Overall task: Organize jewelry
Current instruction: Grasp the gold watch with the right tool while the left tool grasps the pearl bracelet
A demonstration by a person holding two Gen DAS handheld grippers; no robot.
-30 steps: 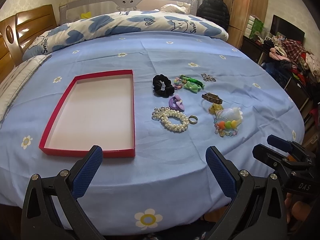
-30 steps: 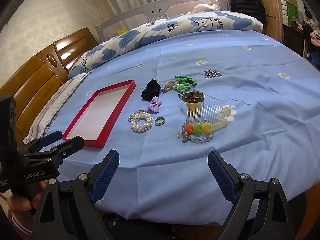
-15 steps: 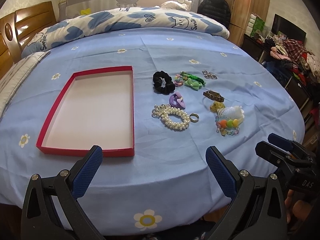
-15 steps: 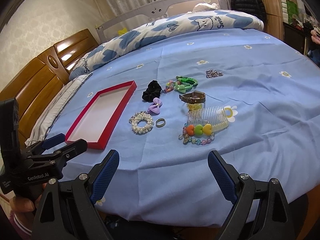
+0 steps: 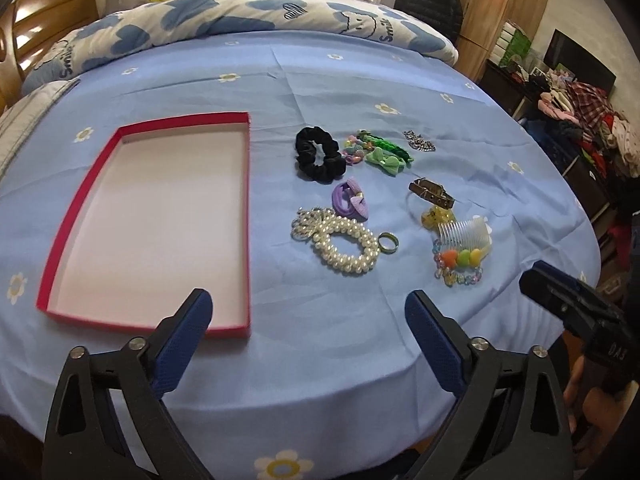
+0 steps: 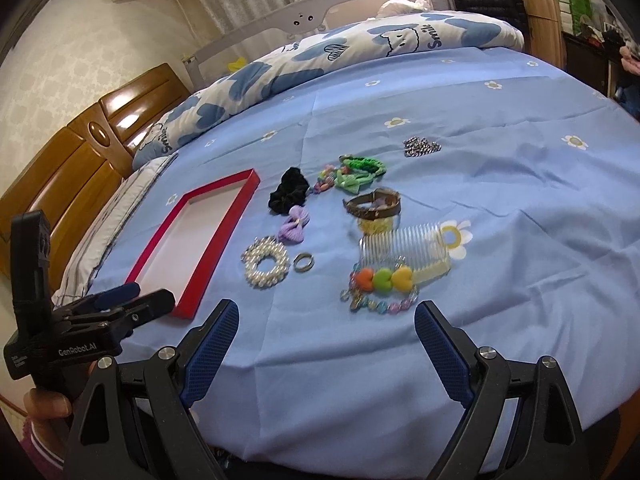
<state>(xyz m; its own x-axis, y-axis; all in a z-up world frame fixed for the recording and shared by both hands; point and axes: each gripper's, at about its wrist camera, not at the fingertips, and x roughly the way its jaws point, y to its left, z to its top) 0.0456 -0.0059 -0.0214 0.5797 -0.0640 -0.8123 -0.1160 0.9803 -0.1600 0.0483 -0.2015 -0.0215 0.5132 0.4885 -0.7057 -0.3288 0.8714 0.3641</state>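
An empty red tray (image 5: 246, 216) lies on the blue bedsheet. To its right sit a black scrunchie (image 5: 304, 148), a purple bow tie (image 5: 352, 200), a pearl bracelet (image 5: 344, 268), a small ring (image 5: 387, 249), green bows (image 5: 384, 160), a brown strap (image 5: 432, 194), a clear comb (image 5: 466, 234), a heart-bead bracelet (image 5: 462, 258) and a silver chain (image 5: 418, 144). My left gripper (image 5: 308, 304) hovers short of the tray's near corner, jaws wide but closing, nothing between them. My right gripper (image 6: 326, 312) hangs open just before the heart beads (image 6: 382, 280), holding nothing.
A rolled blue-and-white quilt (image 5: 240, 12) lies across the far side of the bed. A wooden headboard (image 6: 80, 152) stands at the left. A wardrobe and a pile of clothes (image 5: 592, 120) are off the bed's right side. The bed's near edge (image 5: 320, 420) is below the grippers.
Both grippers have moved forward over the bed toward the jewelry, so tray and items look nearer. The left view has tipped slightly downward and its fingers stand a little closer together.
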